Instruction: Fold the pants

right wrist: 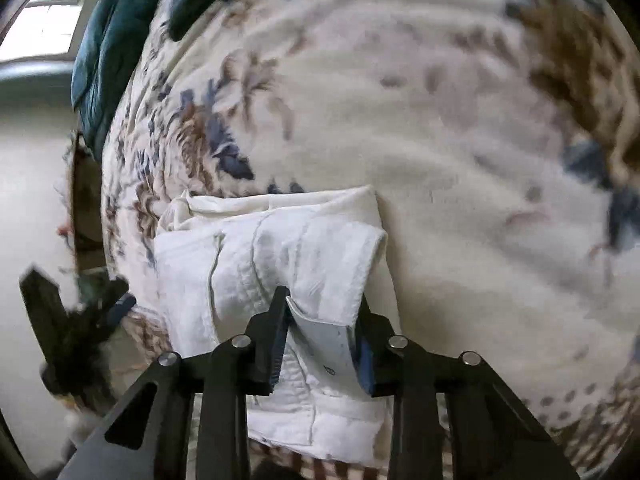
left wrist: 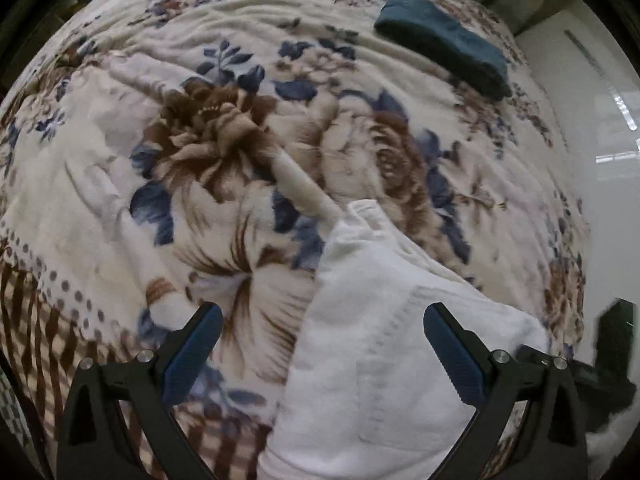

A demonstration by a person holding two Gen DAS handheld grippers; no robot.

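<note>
The white pants [left wrist: 380,340] lie folded into a thick bundle on a floral blanket [left wrist: 200,160], near the bed's edge. My left gripper [left wrist: 323,308] hovers above them, open wide, its right finger over the white cloth and its left finger over the blanket, with nothing held. In the right wrist view the white pants [right wrist: 280,248] show stacked layers and a turned-over edge. My right gripper [right wrist: 322,296] is shut on a raised fold of that cloth, where a pale inner label shows between the pads.
A folded dark teal garment [left wrist: 444,44] lies on the blanket toward the far side and shows at the bed's edge as the teal garment [right wrist: 104,60]. A pale floor [left wrist: 616,200] runs beside the bed. A blurred dark gripper shape [right wrist: 72,312] sits left of the pants.
</note>
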